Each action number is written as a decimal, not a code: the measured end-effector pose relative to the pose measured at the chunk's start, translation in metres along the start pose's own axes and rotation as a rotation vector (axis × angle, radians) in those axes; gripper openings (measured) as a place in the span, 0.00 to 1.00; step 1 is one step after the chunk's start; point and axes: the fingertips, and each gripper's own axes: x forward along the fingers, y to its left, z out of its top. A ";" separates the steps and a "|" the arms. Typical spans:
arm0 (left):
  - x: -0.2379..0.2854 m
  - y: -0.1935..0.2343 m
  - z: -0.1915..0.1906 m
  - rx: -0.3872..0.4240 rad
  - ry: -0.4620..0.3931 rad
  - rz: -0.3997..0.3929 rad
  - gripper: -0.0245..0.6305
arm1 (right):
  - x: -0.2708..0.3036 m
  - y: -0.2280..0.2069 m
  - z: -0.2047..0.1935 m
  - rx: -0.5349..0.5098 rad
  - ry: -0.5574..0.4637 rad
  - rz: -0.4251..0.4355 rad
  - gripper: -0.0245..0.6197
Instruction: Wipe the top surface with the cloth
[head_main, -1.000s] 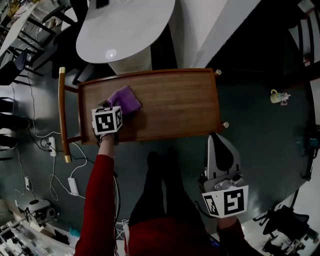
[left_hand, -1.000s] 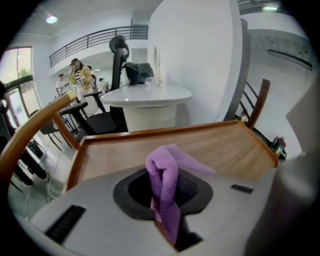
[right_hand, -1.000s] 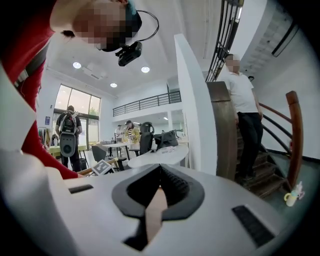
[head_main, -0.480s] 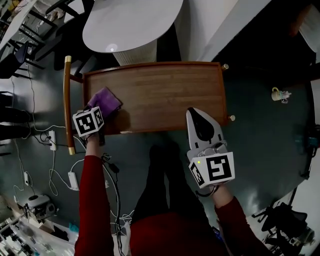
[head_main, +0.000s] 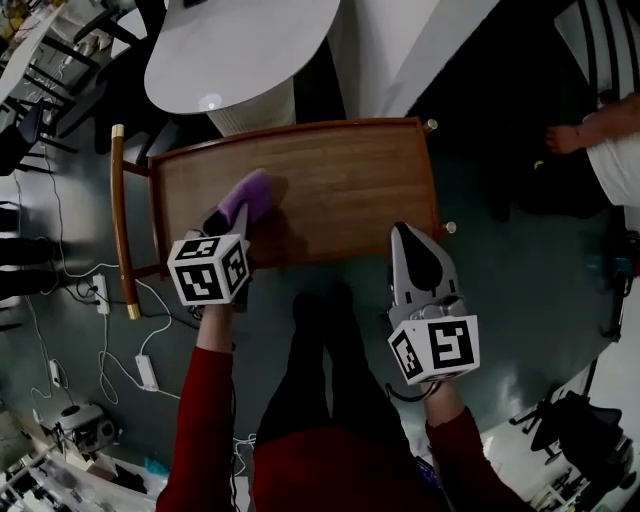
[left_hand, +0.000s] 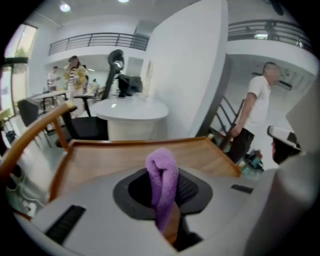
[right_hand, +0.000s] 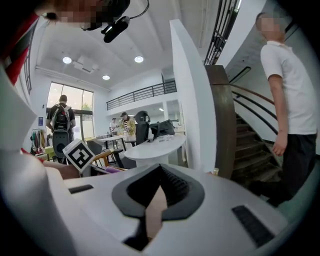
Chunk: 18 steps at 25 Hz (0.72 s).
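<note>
Cloth (left_hand: 161, 180) tight in left tool (head_main: 232, 212)

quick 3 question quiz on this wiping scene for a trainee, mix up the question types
1. True or false: the purple cloth lies loose on the wooden top, with no gripper on it.
2. What is between the right gripper jaws? A the cloth; B nothing; C a cup.
3. Fill in: in the head view, the left gripper is over the top's ____ half.
Key: 1 false, the left gripper's jaws are shut on the cloth. 2 B, shut and empty. 3 left.
</note>
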 end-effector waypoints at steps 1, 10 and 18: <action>0.010 -0.040 0.002 0.005 0.003 -0.089 0.14 | -0.009 -0.007 -0.001 0.012 0.000 -0.026 0.06; 0.066 -0.296 -0.006 -0.011 0.110 -0.557 0.14 | -0.074 -0.060 0.003 0.024 -0.033 -0.230 0.06; 0.093 -0.273 -0.046 0.083 0.217 -0.411 0.14 | -0.093 -0.071 0.003 0.037 -0.035 -0.260 0.06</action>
